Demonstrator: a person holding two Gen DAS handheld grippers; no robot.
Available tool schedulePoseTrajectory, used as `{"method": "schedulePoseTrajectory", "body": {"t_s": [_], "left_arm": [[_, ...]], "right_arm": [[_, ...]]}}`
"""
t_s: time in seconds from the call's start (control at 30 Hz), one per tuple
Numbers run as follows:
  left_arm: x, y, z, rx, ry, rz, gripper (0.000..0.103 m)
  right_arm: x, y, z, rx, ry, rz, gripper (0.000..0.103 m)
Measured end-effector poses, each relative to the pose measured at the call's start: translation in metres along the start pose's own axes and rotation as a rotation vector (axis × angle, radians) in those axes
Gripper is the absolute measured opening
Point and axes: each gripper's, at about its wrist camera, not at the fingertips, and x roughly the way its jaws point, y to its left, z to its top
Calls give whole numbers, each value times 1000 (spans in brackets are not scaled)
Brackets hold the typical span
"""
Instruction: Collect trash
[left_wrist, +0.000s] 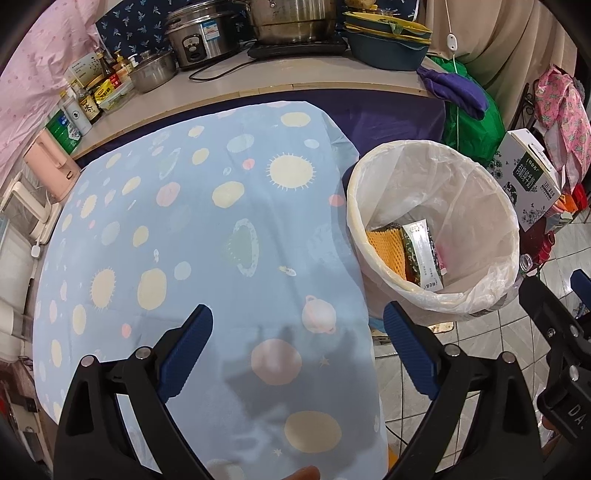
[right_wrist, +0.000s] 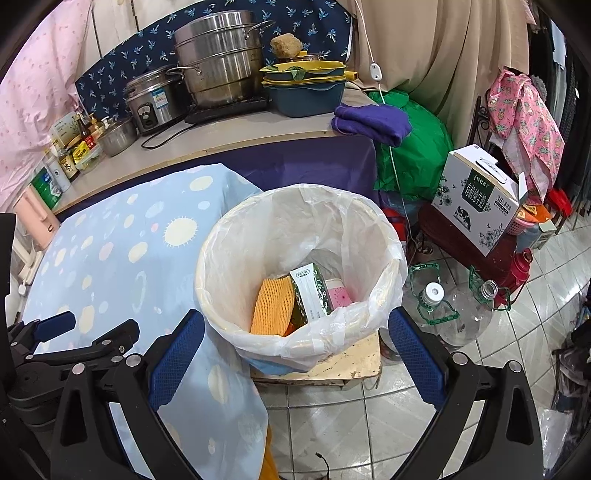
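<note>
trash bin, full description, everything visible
The trash bin is a round, cream-coloured pail, upright, lined with a thin translucent white bag folded over its rim. It stands on a stained low stand beside the cloth-covered table. Inside lie an orange foam net, a green-white packet and a pink wrapper.

Even, fairly bright indoor light, both views sharp at centre. Strong fisheye bending and black vignette at the corners. Soft gripper shadow on the tablecloth (left_wrist: 207, 229); mild glare on the floor tiles (right_wrist: 332, 417) and steel pots (right_wrist: 221, 70).
</note>
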Motion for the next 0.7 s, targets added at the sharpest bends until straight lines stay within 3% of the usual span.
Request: {"method": "schedulePoseTrajectory", "body": {"t_s": [0.7], "left_arm": [[0, -9, -2, 32, -13, 14, 89]], "right_arm": [[2, 3, -3, -9, 10, -14, 96]]}}
